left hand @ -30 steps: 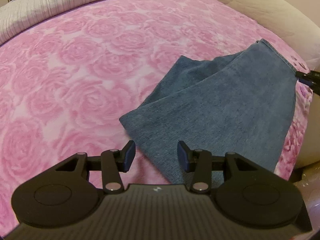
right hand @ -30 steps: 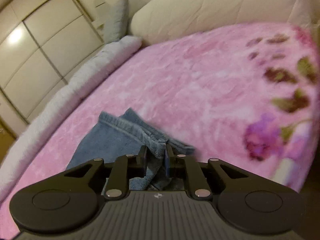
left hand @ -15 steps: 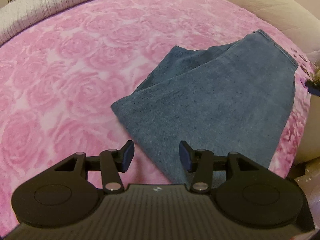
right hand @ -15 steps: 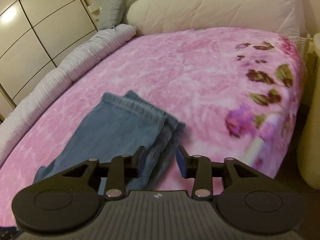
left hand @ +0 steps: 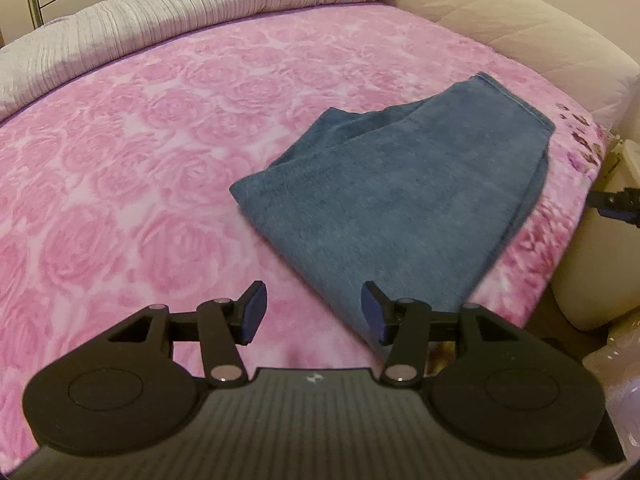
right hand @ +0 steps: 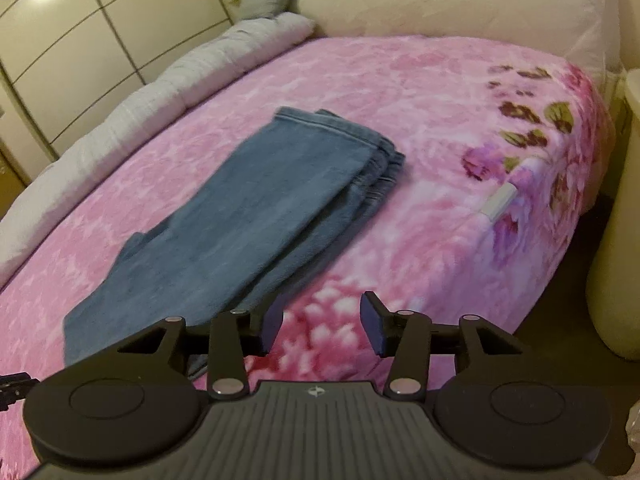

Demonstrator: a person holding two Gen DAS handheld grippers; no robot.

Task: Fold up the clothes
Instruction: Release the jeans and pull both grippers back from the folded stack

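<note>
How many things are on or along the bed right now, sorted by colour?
Blue: 1, the folded jeans
Pink: 1, the floral blanket
Grey: 1, the ribbed quilt along the far edge
Cream: 1, the big pillow
Total: 4

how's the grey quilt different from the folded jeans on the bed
The grey quilt is pale and ribbed; the jeans are dark blue denim with a stitched hem. The quilt is bunched in a long roll along the far edge of the bed; the jeans lie flat, folded in layers, near the closer edge. The quilt runs most of the bed's length; the jeans cover a small patch. Both rest on the pink blanket, and neither gripper touches them.
</note>
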